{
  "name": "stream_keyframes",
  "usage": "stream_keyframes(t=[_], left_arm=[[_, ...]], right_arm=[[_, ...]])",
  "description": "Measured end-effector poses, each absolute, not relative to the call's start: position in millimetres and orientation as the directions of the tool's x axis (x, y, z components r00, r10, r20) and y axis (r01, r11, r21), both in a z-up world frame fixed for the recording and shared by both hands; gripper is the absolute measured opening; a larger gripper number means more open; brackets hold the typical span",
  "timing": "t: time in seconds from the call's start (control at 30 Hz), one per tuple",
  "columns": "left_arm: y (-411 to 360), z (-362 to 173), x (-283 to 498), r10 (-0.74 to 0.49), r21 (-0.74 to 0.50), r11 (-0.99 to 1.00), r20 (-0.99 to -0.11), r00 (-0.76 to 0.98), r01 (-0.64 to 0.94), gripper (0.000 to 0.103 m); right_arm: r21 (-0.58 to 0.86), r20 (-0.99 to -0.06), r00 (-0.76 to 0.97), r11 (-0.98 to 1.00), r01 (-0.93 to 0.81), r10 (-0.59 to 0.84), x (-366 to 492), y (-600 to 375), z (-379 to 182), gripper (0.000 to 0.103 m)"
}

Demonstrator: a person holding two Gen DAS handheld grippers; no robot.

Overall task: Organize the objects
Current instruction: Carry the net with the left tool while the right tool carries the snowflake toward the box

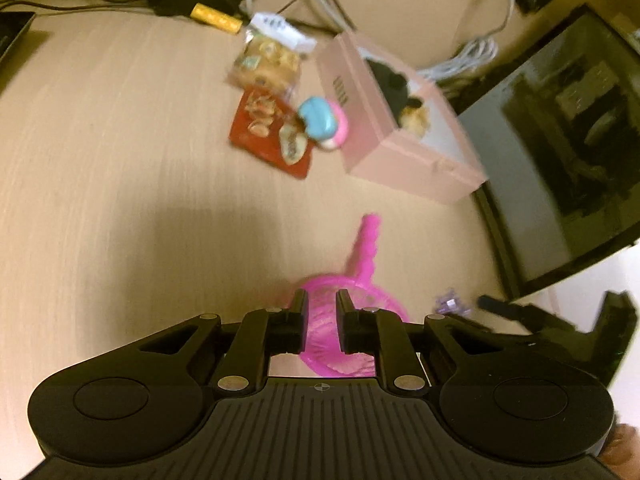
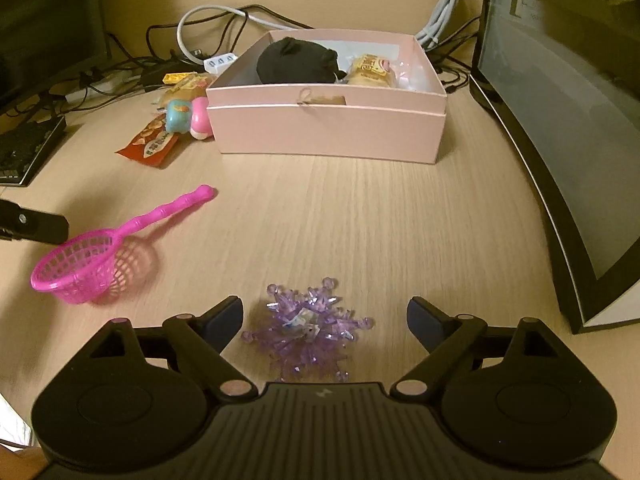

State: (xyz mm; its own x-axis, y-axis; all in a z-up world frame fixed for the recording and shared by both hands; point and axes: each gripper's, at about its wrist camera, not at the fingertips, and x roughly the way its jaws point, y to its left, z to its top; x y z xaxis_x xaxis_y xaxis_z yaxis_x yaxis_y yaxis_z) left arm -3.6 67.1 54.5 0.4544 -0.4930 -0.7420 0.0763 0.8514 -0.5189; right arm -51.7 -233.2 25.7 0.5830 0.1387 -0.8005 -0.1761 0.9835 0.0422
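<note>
On the wooden desk (image 2: 360,216), w/ the pink box (image 2: 328,128) at the back, two loose items sit in front of the grippers. Right gripper (image 2: 325,312) hangs over the purple crystal snowflake (image 2: 308,332): jaws spread wide, one finger each side, pads clear of it, nothing held. Snowflake lies flat, roughly centred btwn the fingers, just ahead of the gripper body, so it looks lined up for a straight drop and close.

Left gripper (image 1: 322,304) is nearly closed, fingers close together, over the pink strainer (image 1: 344,320). Part of the basket rim and mesh shows in the narrow gap; can't tell if the pads actually pinch it, since that view is blurred. From the right wrist view the strainer (image 2: 92,264) rests on the desk, basket end toward the near-left, handle running up and right toward the box; a left finger (image 2: 36,226) sits just beside the basket, not clearly touching.

Key relation: box lies straight ahead of both grippers, well apart from both items. Right hand is nearer the snowflake, left nearer the strainer. Box already holds a black pouch (image 2: 296,60) and a snack pack (image 2: 370,70); more snack packs (image 2: 150,144) and a blue-pink toy (image 2: 188,118) lie outside its left wall.
</note>
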Motion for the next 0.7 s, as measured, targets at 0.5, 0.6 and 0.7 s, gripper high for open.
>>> stream_keyframes(t=[0.5, 0.6, 0.7], left_arm=[[68.2, 66.9, -15.5, -0.474, -0.467, 0.872, -0.733, 0.488, 0.146, 0.016], [73.5, 58.9, -14.8, -0.539, -0.566, 0.818, -0.695, 0.476, 0.100, 0.016], [81.5, 53.5, -12.5, -0.556, -0.615, 0.787, -0.674, 0.486, 0.048, 0.016]], right_arm=[[0.023, -0.810, 0.571, 0.981, -0.191, 0.130, -56.4, -225.8, 18.0, 0.100], [0.016, -0.811, 0.572, 0.981, -0.194, 0.126, -57.0, -224.2, 17.6, 0.100], [0.016, -0.811, 0.572, 0.981, -0.194, 0.127, -57.4, -224.3, 17.8, 0.100]])
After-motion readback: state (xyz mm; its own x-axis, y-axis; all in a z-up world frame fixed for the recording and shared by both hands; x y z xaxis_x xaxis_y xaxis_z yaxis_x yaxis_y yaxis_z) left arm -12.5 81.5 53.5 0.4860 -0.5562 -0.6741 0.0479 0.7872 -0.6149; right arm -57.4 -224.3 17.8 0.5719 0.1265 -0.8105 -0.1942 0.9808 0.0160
